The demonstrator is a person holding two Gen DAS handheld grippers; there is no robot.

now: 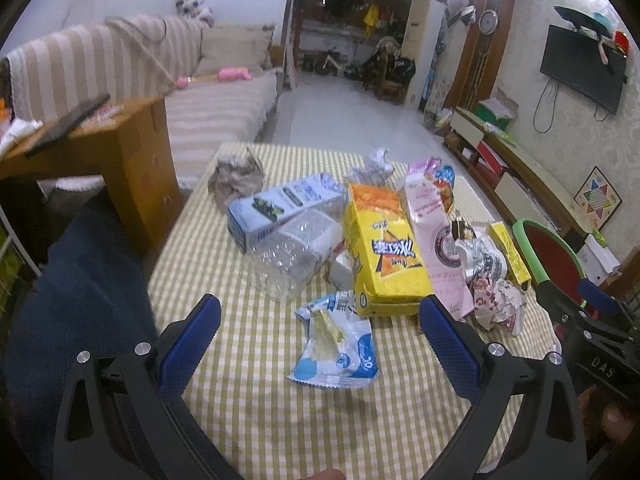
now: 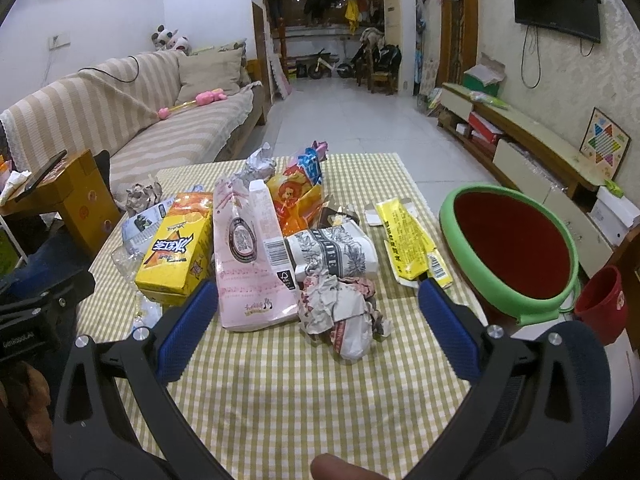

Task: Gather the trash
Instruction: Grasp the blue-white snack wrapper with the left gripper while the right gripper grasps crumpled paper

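Two hand-held grippers hover with their jaws spread wide and empty over a bench [image 1: 248,408] draped in a yellow-and-white checked cloth. The left gripper [image 1: 320,320] frames a torn blue-and-white plastic snack wrapper [image 1: 336,348] lying flat on the cloth just ahead of its blue-padded fingers [image 1: 188,344]. The right gripper [image 2: 318,304] frames a crumpled white-and-red paper wrapper [image 2: 340,312] near the bench's front edge.

Behind these, the litter lies in a loose heap across the middle of the bench: a crushed clear plastic bottle [image 1: 288,256] on its side, a yellow-and-orange cardboard snack box [image 1: 380,248] lying flat beside it, and a pink-and-white paper bag [image 2: 248,264] against the box's right side. A black-and-white printed paper wrapper [image 2: 332,252] rests just beyond the crumpled one, and a flattened yellow cardboard carton [image 2: 412,240] lies apart toward the bench's right side. Farther back sit a blue-and-white cardboard toy box [image 1: 284,204], an orange-and-blue foil snack bag [image 2: 296,192] and a ball of crumpled brown paper [image 1: 236,180] near the far left corner.

Off the right edge stands a round bin with a green rim and red interior [image 2: 508,248], tilted toward the camera. A striped beige sofa [image 2: 120,108] lines the left wall beyond
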